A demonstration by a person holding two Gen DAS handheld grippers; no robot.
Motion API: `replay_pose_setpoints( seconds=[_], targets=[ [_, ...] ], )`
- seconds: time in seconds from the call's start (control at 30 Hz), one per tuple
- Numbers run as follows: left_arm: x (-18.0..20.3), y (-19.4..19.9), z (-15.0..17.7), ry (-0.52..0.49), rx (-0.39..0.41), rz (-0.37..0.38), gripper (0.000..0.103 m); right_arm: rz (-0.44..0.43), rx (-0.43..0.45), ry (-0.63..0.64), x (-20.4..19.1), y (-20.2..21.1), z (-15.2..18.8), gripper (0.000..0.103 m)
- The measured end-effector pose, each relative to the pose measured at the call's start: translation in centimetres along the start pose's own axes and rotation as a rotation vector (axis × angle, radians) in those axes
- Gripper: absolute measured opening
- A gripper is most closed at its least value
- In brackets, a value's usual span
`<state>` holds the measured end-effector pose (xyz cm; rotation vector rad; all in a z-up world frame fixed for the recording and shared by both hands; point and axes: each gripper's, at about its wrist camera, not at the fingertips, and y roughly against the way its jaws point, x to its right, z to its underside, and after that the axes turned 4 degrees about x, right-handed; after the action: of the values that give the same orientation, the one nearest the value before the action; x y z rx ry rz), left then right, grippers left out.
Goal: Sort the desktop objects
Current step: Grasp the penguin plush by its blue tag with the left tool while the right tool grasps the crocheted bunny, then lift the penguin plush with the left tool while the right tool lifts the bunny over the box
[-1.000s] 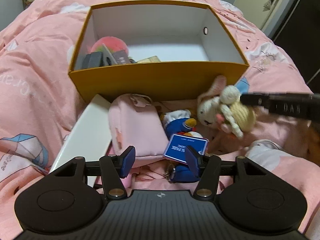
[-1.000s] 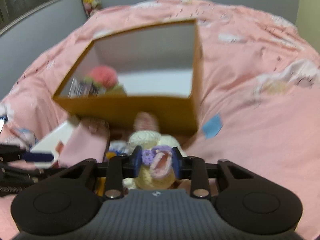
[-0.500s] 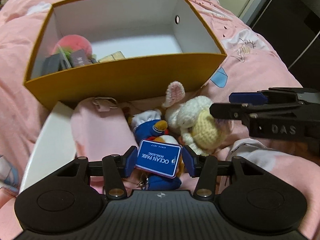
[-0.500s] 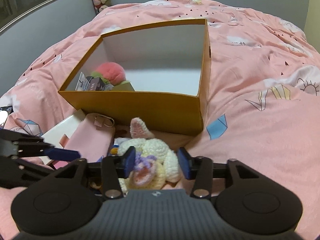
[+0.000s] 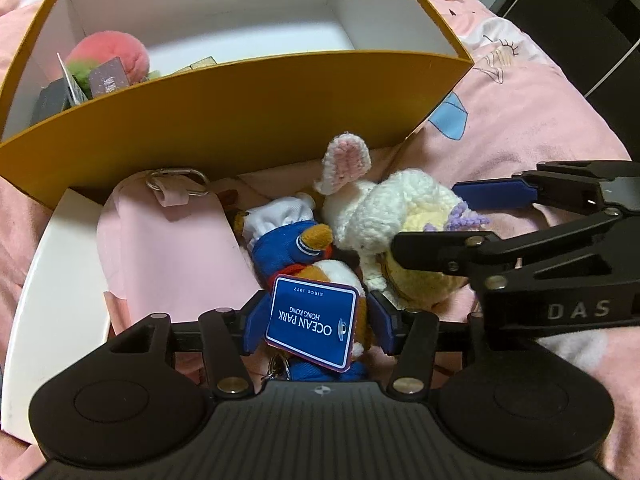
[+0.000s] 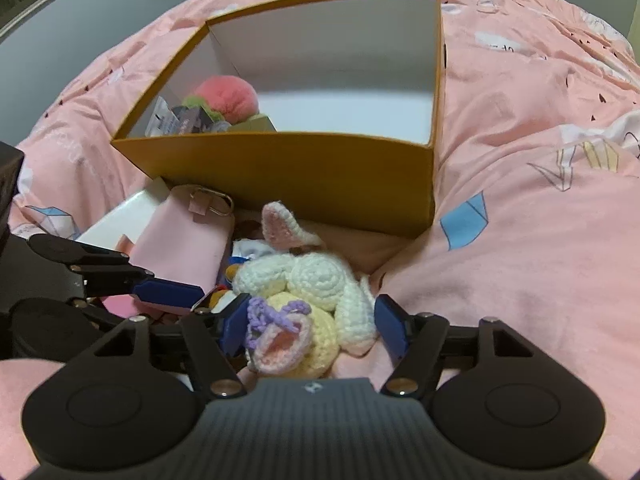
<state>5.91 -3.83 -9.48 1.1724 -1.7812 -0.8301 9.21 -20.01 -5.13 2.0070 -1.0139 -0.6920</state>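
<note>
Between the parted pads of the left hand-held gripper (image 5: 316, 322): blue-and-white plush penguin keyring with card tag (image 5: 298, 256), not yet clamped. Judged light, squashy; the body is to be taken, not the tag.

Right hand-held gripper (image 6: 310, 330) jaws have just been opening, and stand apart around the cream crocheted rabbit (image 6: 308, 292), lying released on the bed. Beyond both: mustard cardboard box (image 6: 288, 168).

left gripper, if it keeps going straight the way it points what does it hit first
Most likely the blue plush toy with its Ocean Park tag, already lying between the left gripper's open fingers; depth is hard to judge.
</note>
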Motion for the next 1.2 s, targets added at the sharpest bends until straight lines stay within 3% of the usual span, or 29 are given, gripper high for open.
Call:
replay_pose_setpoints(
  seconds=[0.37, 0.57, 0.8, 0.97, 1.2],
  targets=[
    [0.6, -1.2, 0.2, -0.032, -0.015, -0.006, 0.067, -0.013, -0.073, -0.044, 1.2, -2.0, 0.5, 0.078],
    [0.5, -2.1, 0.2, -0.018, -0.035, -0.026, 0.071, -0.007, -0.044, -0.049, 1.0, -1.2, 0.6, 0.068],
    [0.5, -2.3, 0.2, -0.013, -0.032, -0.033, 0.069, -0.084, 0.003, -0.142, 2.2, 0.8, 0.1, 0.065],
    [-0.5, -1.3, 0.5, 0.029, 0.008, 0.004, 0.063, -0.128, 0.057, -0.182, 2.4, 2.4, -0.5, 0.065],
    [-3.6, 2.2, 1.1, 0.186, 0.111, 0.114, 0.058, -0.174, 0.113, -0.198, 2.5, 3.6, -1.3, 0.065]
  ],
)
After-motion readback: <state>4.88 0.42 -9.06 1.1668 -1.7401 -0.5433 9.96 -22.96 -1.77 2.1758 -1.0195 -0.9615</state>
